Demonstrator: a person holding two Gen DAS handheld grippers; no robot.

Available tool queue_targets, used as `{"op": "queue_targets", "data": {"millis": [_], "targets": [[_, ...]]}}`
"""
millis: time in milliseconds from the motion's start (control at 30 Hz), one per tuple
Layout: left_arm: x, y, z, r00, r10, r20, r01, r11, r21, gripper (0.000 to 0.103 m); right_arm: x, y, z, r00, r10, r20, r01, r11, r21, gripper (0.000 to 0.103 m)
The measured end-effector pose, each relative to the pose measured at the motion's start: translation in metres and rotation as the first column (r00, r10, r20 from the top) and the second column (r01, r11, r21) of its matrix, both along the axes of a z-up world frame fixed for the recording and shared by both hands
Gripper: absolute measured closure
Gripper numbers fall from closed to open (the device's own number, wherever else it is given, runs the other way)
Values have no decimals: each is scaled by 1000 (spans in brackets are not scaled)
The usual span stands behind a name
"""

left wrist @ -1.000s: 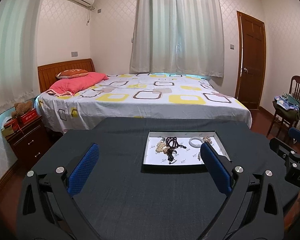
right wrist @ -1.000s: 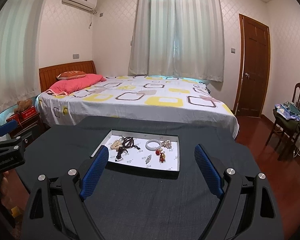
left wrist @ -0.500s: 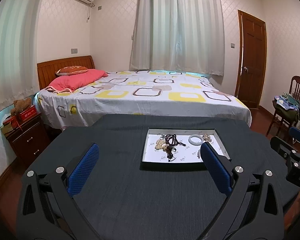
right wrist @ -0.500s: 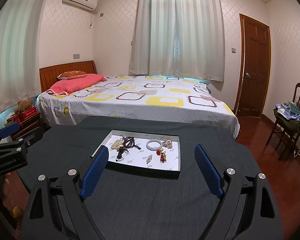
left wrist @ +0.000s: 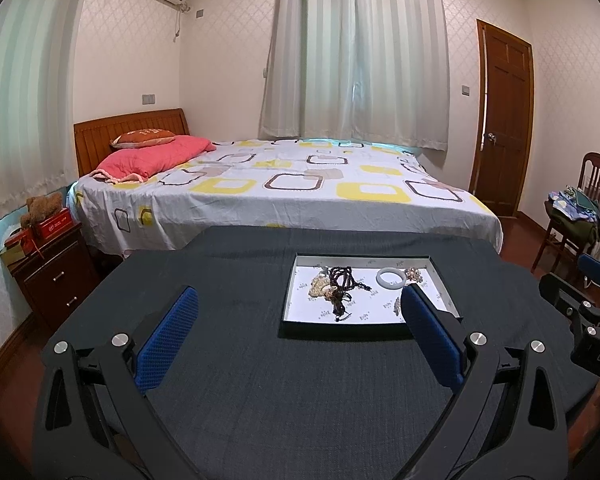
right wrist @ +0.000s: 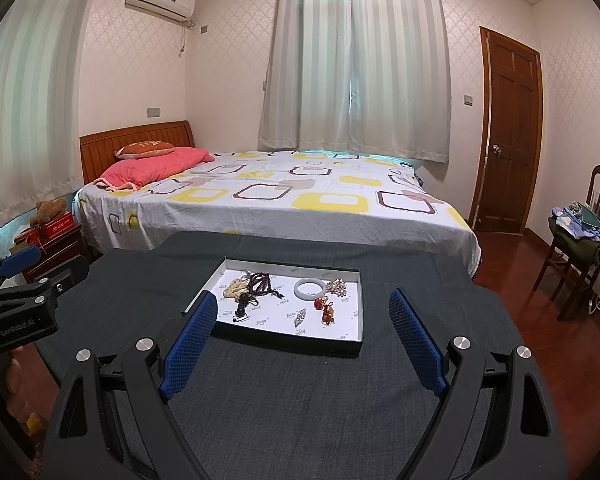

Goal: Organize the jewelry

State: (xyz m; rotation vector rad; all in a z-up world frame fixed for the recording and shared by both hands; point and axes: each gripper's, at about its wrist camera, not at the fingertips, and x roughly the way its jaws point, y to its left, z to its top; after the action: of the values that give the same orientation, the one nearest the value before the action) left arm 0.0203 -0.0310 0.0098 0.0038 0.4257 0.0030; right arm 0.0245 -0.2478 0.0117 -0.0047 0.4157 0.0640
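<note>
Right wrist view: dark cloth table (right wrist: 300, 400) before bed (right wrist: 276, 200); both grippers' fingers (right wrist: 188, 344) spread wide, holding nothing.

We see two black gripper frames. Our left gripper (left wrist: 300, 308) has blue textured pads (left wrist: 166, 338) and round silver screws (left wrist: 120, 339) on its arms. Our right gripper (right wrist: 302, 312) matches it: blue pads (right wrist: 416, 344), silver screws (right wrist: 461, 342). White lettering (right wrist: 17, 328) marks the left one's side.
</note>
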Motion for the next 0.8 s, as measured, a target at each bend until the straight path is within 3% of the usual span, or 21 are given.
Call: {"op": "queue_targets", "data": {"millis": [800], "targets": [[4, 4, -5, 1000, 14, -18, -13, 1000, 11, 4, -2, 11, -5, 1000, 11, -12, -11, 1000, 0, 18]]}}
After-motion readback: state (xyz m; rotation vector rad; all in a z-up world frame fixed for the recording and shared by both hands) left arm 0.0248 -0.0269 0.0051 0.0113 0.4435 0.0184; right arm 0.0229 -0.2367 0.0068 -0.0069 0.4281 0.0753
